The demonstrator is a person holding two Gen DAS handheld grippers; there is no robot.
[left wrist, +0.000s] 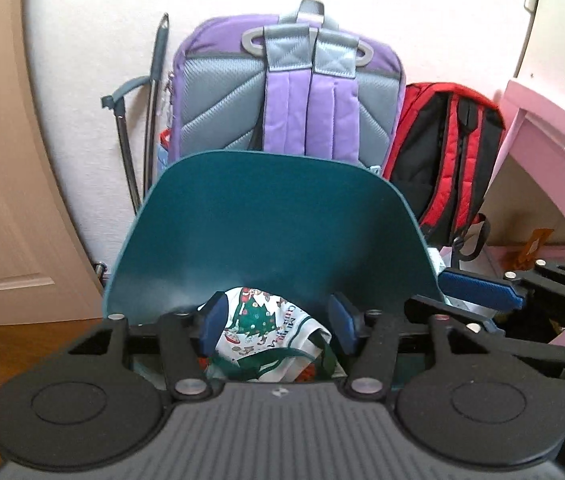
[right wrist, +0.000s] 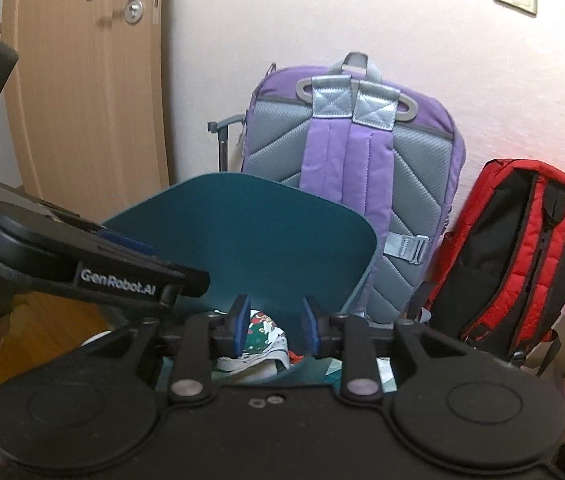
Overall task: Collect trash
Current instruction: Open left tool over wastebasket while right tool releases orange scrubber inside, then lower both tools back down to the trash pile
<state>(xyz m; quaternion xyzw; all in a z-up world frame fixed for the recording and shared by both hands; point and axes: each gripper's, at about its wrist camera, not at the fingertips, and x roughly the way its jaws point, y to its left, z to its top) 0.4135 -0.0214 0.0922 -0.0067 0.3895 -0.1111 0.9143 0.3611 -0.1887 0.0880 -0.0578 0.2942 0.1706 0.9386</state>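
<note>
Lying btwn open left claw (left wrist: 278, 322) pads, below open right claw (right wrist: 276, 326): Xmas-print wrapper (left wrist: 270, 332).

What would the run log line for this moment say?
left gripper: open over Christmas-print wrapper | right gripper: open | teal bin lid: raised

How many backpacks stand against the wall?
2: a purple backpack behind the teal bin lid, and a red backpack to its right. Others may be hidden.
</note>
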